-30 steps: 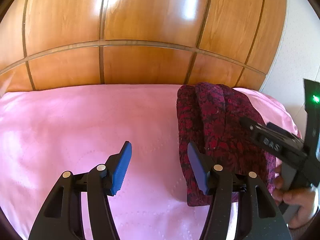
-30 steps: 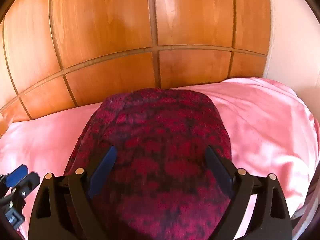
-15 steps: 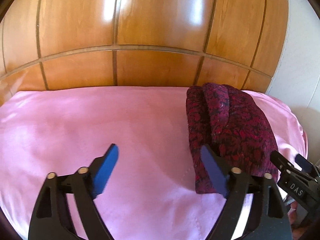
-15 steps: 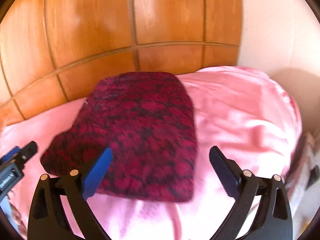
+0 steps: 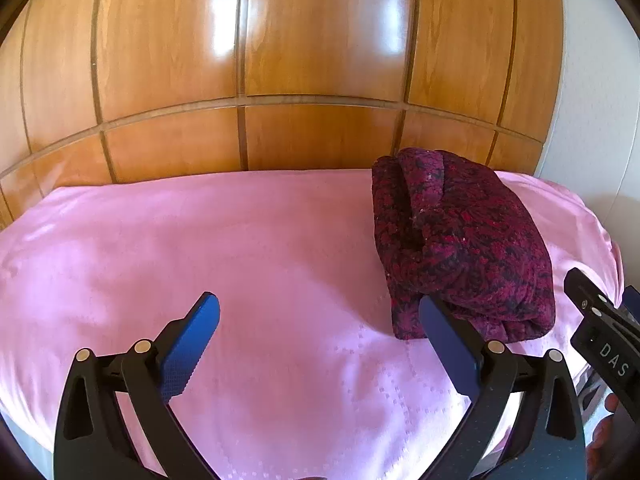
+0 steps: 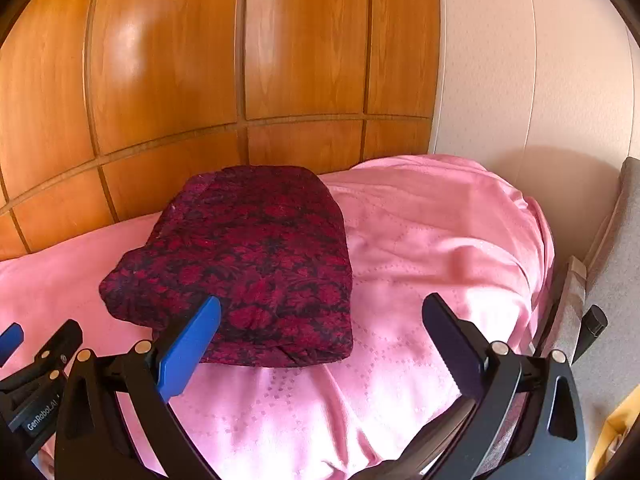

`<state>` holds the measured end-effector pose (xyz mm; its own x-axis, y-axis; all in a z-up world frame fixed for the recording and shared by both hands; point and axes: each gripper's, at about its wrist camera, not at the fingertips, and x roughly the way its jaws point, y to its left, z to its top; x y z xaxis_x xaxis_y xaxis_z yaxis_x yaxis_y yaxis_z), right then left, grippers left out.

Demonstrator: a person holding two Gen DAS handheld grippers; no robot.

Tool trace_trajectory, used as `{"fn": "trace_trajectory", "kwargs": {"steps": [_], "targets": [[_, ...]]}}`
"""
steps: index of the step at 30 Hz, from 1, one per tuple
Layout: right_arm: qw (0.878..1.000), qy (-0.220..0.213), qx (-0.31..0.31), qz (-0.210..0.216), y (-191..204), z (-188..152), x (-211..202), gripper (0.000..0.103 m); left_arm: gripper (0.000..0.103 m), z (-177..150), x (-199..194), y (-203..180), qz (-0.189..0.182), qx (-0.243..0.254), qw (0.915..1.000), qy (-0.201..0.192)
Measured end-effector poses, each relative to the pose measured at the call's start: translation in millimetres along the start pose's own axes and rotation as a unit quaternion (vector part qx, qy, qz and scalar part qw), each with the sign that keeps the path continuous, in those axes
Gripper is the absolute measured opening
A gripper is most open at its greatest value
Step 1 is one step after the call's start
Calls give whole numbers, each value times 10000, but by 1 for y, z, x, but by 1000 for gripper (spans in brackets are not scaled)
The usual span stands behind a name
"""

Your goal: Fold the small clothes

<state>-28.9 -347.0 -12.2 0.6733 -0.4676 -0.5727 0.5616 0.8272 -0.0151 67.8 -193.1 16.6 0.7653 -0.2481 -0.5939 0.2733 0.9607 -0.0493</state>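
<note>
A folded dark red patterned garment [image 5: 460,240] lies on the pink bed cover [image 5: 200,248], toward its right end. My left gripper [image 5: 318,304] hovers over bare cover to the garment's left, its jaws opening wide with nothing between them; its right finger overlaps the garment's near corner in the picture. In the right wrist view the garment [image 6: 248,264] sits ahead and to the left. My right gripper [image 6: 322,302] stands open, nothing held, with pink cover [image 6: 440,232] between its fingers. Each gripper shows at the edge of the other's view.
A wooden panelled wall [image 5: 320,60] runs directly behind the bed. A pale wall [image 6: 520,60] meets it at the right. Grey upholstered furniture [image 6: 624,248] stands beside the bed's right end. A hand [image 5: 608,412] holding the right gripper shows at lower right.
Both grippers drew back from the garment. The left jaws spread wider. The right gripper, earlier straddling the garment, swung right, so the garment now lies to its left.
</note>
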Motion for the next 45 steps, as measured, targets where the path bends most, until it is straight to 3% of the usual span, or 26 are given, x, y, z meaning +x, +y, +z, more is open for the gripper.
{"fn": "trace_trajectory", "kwargs": {"steps": [14,45], "targets": [[9999,76,18,149,6,-8,0,101,99,-1,-15,-3,87,99,9997,-219],[9998,31,12,184,9,-8,7,101,99,-2,-4,7,136,-59,9998,-105]]}}
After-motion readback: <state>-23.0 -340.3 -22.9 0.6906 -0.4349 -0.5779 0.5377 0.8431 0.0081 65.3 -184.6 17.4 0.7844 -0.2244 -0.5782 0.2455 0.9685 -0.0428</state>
